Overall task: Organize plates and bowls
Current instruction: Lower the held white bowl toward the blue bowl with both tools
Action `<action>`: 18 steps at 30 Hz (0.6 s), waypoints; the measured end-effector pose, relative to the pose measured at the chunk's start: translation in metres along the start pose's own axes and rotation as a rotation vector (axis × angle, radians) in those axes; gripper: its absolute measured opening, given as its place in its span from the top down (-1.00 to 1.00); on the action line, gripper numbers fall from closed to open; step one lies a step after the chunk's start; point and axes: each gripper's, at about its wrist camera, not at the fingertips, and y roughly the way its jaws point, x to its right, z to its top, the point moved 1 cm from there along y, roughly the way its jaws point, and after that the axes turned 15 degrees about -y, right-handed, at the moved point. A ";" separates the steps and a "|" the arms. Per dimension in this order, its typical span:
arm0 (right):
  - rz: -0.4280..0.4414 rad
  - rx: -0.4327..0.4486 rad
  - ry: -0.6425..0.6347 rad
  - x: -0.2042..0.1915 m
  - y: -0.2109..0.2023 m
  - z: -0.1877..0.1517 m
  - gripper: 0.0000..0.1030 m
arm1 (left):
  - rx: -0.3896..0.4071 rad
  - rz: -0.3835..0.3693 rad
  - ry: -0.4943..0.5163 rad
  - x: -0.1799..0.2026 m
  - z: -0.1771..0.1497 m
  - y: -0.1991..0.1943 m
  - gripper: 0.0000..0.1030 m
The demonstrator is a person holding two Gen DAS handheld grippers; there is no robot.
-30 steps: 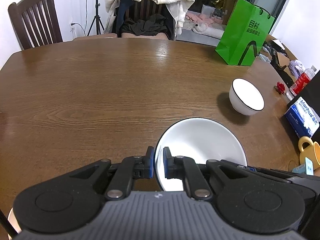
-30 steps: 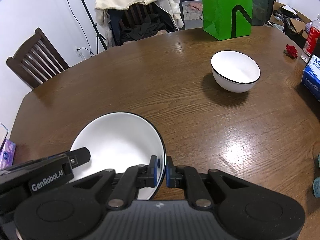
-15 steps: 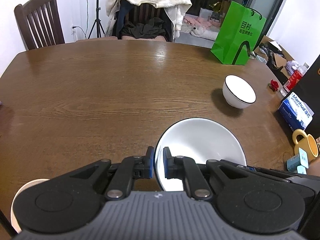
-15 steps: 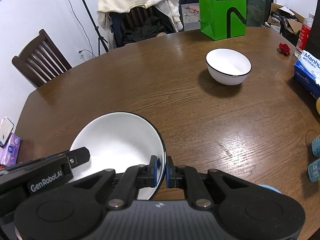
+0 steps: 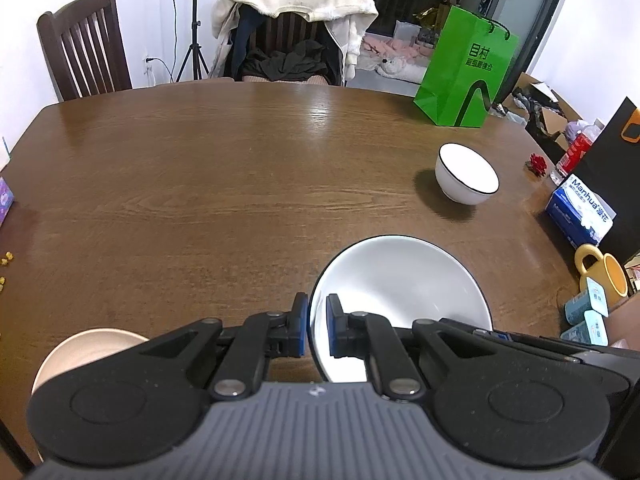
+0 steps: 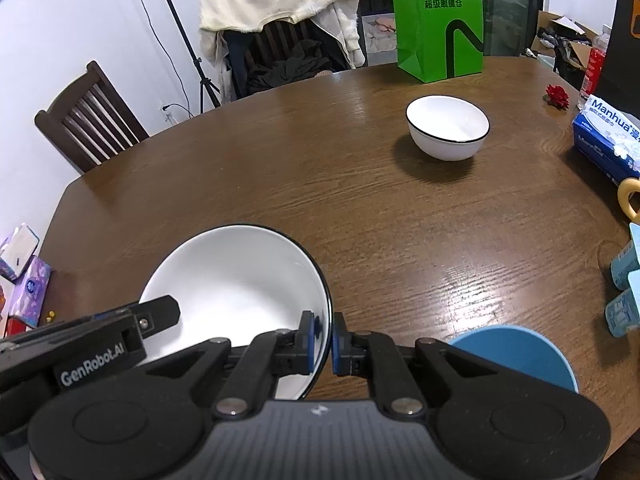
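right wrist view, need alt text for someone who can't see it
The right gripper pinches the rim of a large white bowl, which the left gripper also holds. A smaller white bowl sits farther off on the wooden table, before a green bag.

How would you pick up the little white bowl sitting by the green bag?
Grab the small white bowl by its thin black-edged rim, coming down from above with one finger inside and one outside. It sits upright, open and empty, and its round sides are probably too wide to squeeze. The near rim has bare table in front.
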 end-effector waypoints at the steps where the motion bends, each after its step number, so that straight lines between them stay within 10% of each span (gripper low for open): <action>1: -0.001 0.001 0.000 -0.001 -0.002 -0.002 0.84 | 0.000 0.000 0.001 0.000 -0.002 -0.002 0.81; 18: -0.012 0.022 0.025 0.002 -0.026 -0.029 0.84 | 0.005 -0.022 0.044 0.005 -0.024 -0.024 0.81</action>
